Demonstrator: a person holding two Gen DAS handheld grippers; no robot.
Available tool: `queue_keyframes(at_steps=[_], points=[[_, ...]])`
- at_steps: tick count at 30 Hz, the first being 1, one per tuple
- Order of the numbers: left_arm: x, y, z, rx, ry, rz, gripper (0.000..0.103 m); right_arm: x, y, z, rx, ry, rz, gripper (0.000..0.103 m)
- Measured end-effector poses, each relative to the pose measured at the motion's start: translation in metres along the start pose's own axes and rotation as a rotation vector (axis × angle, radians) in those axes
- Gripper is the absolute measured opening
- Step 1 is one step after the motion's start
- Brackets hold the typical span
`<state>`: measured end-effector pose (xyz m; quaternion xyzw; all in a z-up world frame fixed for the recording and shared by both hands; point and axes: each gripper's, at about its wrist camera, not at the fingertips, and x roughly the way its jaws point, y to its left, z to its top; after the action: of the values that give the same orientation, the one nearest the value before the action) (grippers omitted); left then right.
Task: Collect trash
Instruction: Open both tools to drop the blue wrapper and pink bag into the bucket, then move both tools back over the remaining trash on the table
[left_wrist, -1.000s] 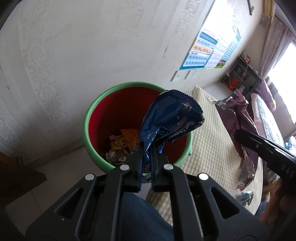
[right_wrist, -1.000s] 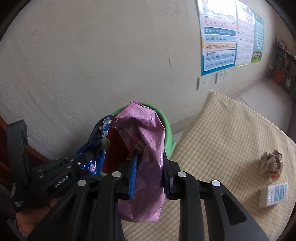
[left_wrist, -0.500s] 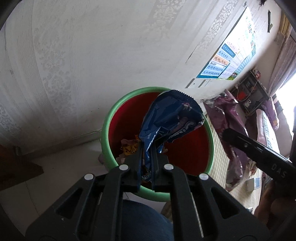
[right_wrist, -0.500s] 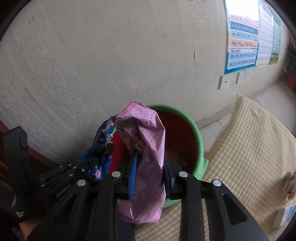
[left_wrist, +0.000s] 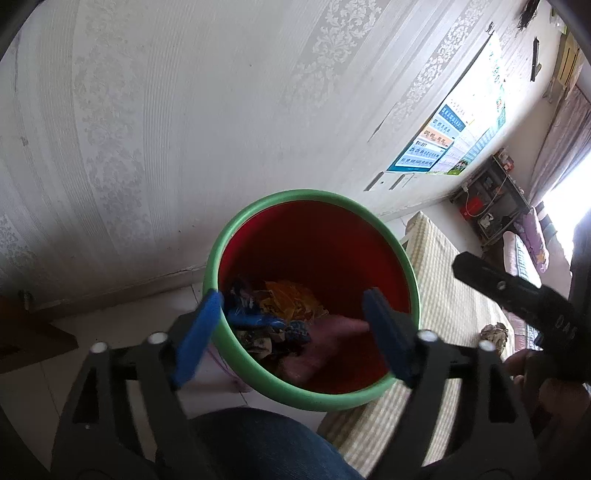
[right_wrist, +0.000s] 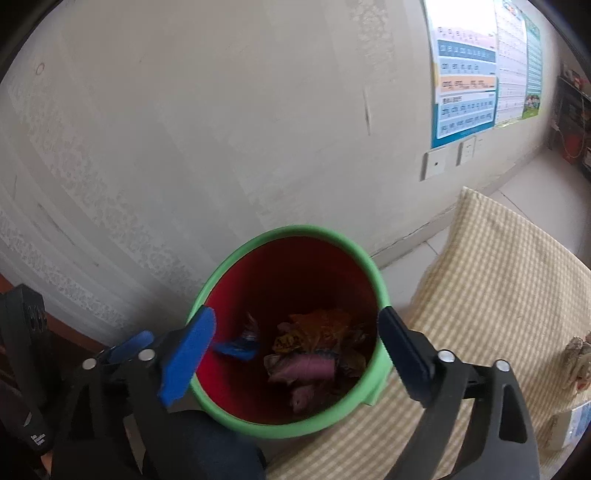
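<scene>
A red bin with a green rim (left_wrist: 236, 236) (right_wrist: 295, 232) stands by the wall. Inside lie a blue wrapper (left_wrist: 255, 314) (right_wrist: 236, 349), a pink wrapper (left_wrist: 325, 339) (right_wrist: 306, 369) and orange trash (left_wrist: 295, 299) (right_wrist: 321, 328). My left gripper (left_wrist: 295, 332) is open and empty above the bin's near rim. My right gripper (right_wrist: 295, 354) is open and empty above the bin, and its body shows at the right of the left wrist view (left_wrist: 517, 295).
A checked cloth surface (right_wrist: 498, 277) lies right of the bin, with crumpled paper (left_wrist: 495, 332) (right_wrist: 576, 354) and a small white carton (right_wrist: 569, 424) on it. The wall with a poster (right_wrist: 465, 74) is close behind. A blue-clad knee (left_wrist: 266, 446) is below.
Both grippers opened. The blue wrapper dropped from the left one and the pink wrapper from the right one into the bin.
</scene>
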<state>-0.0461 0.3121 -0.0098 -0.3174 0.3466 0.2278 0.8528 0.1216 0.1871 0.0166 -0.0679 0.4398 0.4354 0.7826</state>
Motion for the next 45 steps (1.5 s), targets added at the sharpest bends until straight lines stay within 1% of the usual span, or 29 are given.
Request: queue_keyframes(at_steps=[1, 3, 4, 9, 14, 20, 30, 34, 39, 45], points=[[-0.001, -0.001, -0.001, 0.002, -0.003, -0.001, 0.089, -0.003, -0.002, 0.000, 0.003, -0.003, -0.007, 0.092], [-0.003, -0.006, -0.003, 0.007, -0.010, 0.005, 0.096, -0.008, -0.006, -0.001, 0.009, -0.007, -0.016, 0.093], [-0.004, -0.007, -0.004, 0.007, -0.011, 0.008, 0.097, -0.013, -0.010, -0.003, 0.011, -0.011, -0.022, 0.095], [-0.004, -0.023, -0.011, 0.025, 0.004, 0.002, 0.097, -0.035, -0.027, -0.011, 0.022, -0.028, -0.052, 0.096], [-0.007, -0.050, -0.019, 0.068, -0.002, -0.016, 0.097, -0.064, -0.059, -0.024, 0.063, -0.050, -0.093, 0.096], [-0.010, -0.106, -0.032, 0.183, -0.005, -0.058, 0.097, -0.105, -0.104, -0.042, 0.123, -0.090, -0.150, 0.096], [0.001, -0.207, -0.060, 0.364, 0.046, -0.142, 0.097, -0.176, -0.190, -0.086, 0.265, -0.155, -0.243, 0.096], [0.006, -0.238, -0.071, 0.409, 0.065, -0.178, 0.097, -0.199, -0.226, -0.104, 0.323, -0.172, -0.284, 0.096], [0.016, -0.277, -0.085, 0.464, 0.094, -0.218, 0.097, -0.218, -0.261, -0.118, 0.371, -0.185, -0.325, 0.096], [0.033, -0.311, -0.096, 0.513, 0.136, -0.258, 0.097, -0.228, -0.295, -0.132, 0.408, -0.182, -0.362, 0.096]])
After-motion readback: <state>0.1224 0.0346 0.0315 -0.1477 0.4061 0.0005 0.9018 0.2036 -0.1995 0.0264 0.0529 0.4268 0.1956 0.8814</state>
